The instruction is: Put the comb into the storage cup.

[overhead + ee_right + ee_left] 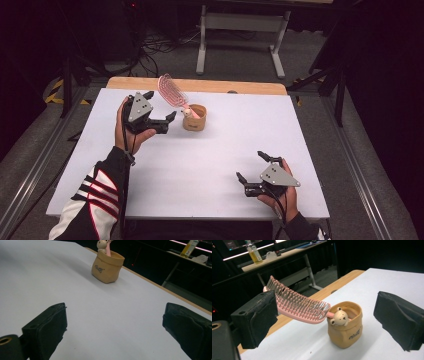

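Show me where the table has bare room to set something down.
Most of the white table is bare: the whole middle between the left gripper and right gripper, and the far right side beyond the tan holder. It is crowded only at the far left-centre, where the pink brush leans out of the holder beside the left gripper.

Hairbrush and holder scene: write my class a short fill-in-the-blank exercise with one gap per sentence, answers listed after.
1. The pink hairbrush stands with its handle inside the tan ____.
2. A small ____ figure sits at the rim of the holder.
3. The left gripper has its jaws ____.
4. The right gripper hovers over the ____ table.

Missing words: holder; bear; open; white
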Demonstrator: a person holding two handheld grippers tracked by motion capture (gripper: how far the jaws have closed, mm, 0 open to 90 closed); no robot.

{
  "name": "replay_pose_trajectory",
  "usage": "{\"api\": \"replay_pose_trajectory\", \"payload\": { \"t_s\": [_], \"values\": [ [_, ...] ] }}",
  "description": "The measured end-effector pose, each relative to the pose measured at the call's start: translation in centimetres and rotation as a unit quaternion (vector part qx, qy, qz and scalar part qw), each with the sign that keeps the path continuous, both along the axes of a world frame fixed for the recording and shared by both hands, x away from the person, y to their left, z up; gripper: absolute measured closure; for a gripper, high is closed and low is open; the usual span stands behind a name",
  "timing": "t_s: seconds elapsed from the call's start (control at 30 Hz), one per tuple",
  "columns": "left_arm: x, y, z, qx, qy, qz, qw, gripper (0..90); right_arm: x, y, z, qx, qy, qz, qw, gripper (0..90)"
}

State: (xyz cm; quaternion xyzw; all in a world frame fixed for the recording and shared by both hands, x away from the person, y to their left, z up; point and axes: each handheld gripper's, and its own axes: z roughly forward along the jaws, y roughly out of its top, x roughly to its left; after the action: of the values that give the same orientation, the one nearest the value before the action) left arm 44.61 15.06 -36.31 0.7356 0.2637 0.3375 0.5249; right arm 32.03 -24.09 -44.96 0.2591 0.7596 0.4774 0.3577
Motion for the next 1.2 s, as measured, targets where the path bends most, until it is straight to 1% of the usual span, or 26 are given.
{"api": "replay_pose_trajectory", "payload": {
  "t_s": [0.2,0.33,0.5,0.57,0.73,0.8,0.87,0.93,0.97,1.03,1.07,1.2],
  "values": [
    [-0.7,-0.4,-0.3,0.002,-0.011,-0.004,0.9999,5.7,0.0,0.0,0.0,-0.001,-0.001,-0.001,1.0000,6.3],
    [-1.4,-0.9,-0.8,0.007,-0.012,-0.015,0.9998,5.6,0.0,0.0,0.0,-0.001,-0.001,0.000,1.0000,6.3],
    [-1.9,-1.1,-1.1,0.003,-0.012,-0.024,0.9996,5.3,0.0,0.0,0.0,-0.002,0.000,0.000,1.0000,6.3],
    [-2.1,-1.2,-1.4,0.006,-0.013,-0.026,0.9996,5.0,0.0,0.0,0.0,-0.002,-0.001,0.000,1.0000,6.3],
    [-2.6,-1.1,-1.8,-0.002,-0.012,-0.033,0.9994,4.9,0.0,0.1,0.0,-0.004,-0.001,0.000,1.0000,6.3],
    [-3.1,-1.1,-2.1,-0.003,-0.013,-0.040,0.9991,4.9,0.0,0.1,0.0,-0.004,-0.001,0.001,1.0000,6.3],
    [-3.3,-1.1,-2.2,-0.004,-0.014,-0.041,0.9991,4.9,0.0,0.1,0.0,-0.004,-0.001,0.001,1.0000,6.3],
    [-3.8,-1.0,-2.4,-0.003,-0.012,-0.048,0.9988,4.9,0.0,0.1,0.0,-0.004,0.000,0.000,1.0000,6.3],
    [-4.0,-1.1,-2.5,-0.004,-0.014,-0.050,0.9987,4.9,0.0,0.1,0.0,-0.004,0.000,0.000,1.0000,6.3],
    [-4.1,-1.0,-2.6,-0.004,-0.014,-0.052,0.9985,4.9,0.0,0.2,0.0,-0.004,0.000,0.000,1.0000,6.3],
    [-4.5,-1.0,-2.7,-0.002,-0.015,-0.057,0.9983,5.1,-0.1,0.2,0.0,-0.005,-0.001,0.001,1.0000,6.3],
    [-5.1,-0.9,-2.8,0.006,-0.017,-0.060,0.9980,5.1,-0.1,0.2,0.1,-0.006,-0.003,0.002,1.0000,6.3]
  ]
}}
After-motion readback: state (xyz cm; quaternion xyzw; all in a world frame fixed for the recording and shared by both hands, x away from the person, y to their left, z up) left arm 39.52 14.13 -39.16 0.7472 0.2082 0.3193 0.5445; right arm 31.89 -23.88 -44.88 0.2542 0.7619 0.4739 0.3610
